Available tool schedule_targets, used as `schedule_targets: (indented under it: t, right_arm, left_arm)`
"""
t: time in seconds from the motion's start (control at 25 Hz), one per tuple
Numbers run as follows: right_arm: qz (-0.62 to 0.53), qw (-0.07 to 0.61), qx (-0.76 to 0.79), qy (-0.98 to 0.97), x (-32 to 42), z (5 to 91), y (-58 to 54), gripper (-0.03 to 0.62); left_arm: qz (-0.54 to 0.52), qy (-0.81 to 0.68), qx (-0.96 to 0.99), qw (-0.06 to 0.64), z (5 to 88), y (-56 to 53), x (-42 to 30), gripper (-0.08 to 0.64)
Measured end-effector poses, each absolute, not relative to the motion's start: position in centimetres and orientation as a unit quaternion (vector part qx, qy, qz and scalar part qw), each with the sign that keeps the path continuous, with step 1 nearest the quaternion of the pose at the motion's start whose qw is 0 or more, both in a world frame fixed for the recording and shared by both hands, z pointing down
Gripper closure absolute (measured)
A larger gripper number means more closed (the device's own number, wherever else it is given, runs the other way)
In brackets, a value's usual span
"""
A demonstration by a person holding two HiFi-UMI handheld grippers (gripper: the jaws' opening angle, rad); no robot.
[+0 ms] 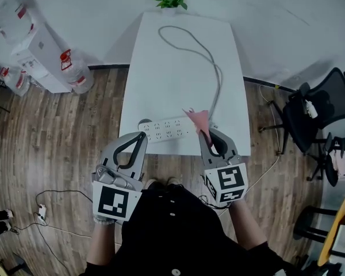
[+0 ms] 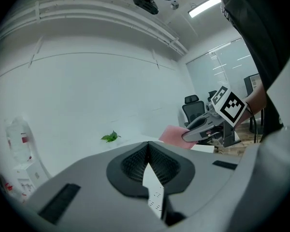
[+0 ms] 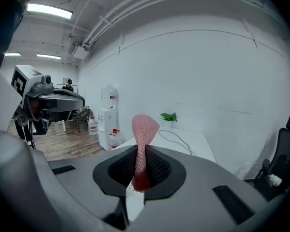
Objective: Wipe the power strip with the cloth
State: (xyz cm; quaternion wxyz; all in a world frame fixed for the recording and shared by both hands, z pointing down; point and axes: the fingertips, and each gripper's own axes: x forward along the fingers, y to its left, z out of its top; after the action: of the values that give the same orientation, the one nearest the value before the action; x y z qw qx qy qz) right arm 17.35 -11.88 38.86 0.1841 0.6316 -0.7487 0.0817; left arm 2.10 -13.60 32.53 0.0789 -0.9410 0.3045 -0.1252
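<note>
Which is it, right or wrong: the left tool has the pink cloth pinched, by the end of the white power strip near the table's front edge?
Wrong on one point. The right tool has the pink cloth pinched, as the right gripper view shows. The left tool is shut on nothing. The rest stands: the cloth is by the end of the white power strip near the table's front edge.

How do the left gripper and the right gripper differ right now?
The right gripper has its jaws shut on the pink cloth, which sticks up past them; the left gripper has its jaws shut on nothing. The left gripper points at the power strip's left end, the right gripper at its right end. Both hang at the table's near edge, pointing away from the person.
</note>
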Motion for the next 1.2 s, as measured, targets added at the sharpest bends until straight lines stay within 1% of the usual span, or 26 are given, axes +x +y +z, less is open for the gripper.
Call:
schedule_targets:
  t: [0.6,1.2]
  right_arm:
    - [0.069,0.186,0.627,-0.754,16.9,38.3,-12.2,0.537]
    - [0.069,0.187,0.623,-0.757,16.3,38.4,-11.9,0.537]
  left_arm:
    - [-0.129,0.292,-0.944,0.083,32.7,-14.1,3.1,0.549]
    - [-0.130,0.310,-0.939,0.070,33.2,-14.7,2.2,0.549]
